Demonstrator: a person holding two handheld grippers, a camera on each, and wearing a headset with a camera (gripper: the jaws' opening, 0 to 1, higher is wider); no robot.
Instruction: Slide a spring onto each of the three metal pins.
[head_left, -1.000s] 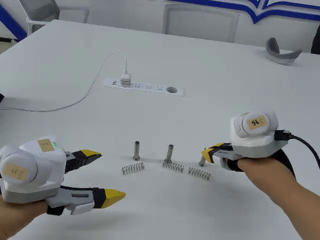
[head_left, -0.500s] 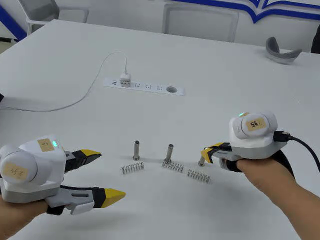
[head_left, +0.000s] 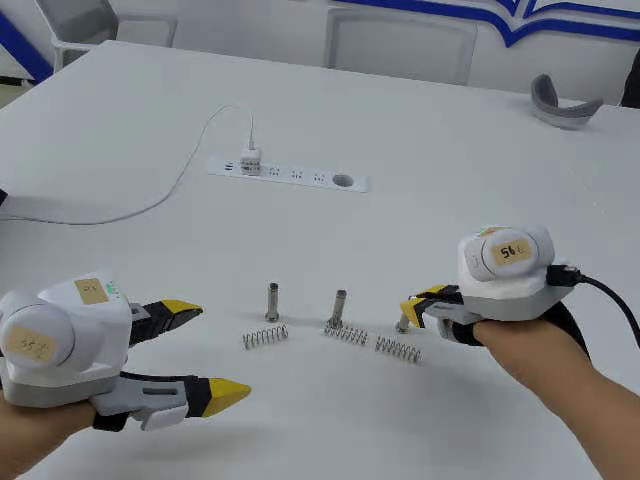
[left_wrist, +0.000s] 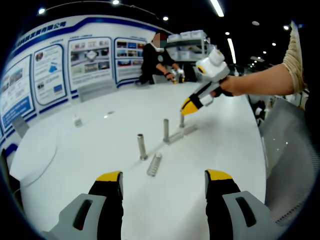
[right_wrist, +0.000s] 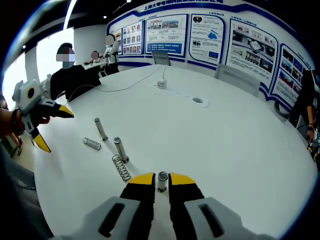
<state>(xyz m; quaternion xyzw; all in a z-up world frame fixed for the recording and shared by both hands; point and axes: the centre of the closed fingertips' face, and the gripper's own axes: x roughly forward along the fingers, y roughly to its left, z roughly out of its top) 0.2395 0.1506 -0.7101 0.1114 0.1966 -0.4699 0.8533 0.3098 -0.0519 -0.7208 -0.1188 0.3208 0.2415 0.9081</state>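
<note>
Currently right gripper (head_left: 413, 308) clamps a pin (right_wrist: 162, 178), left gripper (left_wrist: 163, 176) gapes, sticker (head_left: 513, 250) illegible.

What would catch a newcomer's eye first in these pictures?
The right gripper, its jaws shut on the rightmost pin, stands out at the centre right of the head view. At lower left the left gripper hangs wide open. Between them three springs lie flat on the white table, none yet on a pin.

You had three upright silver metal pins (head_left: 339, 305) and three small coiled wire springs (head_left: 346, 333) at lower centre, plus one white power strip (head_left: 290, 173) above.
</note>
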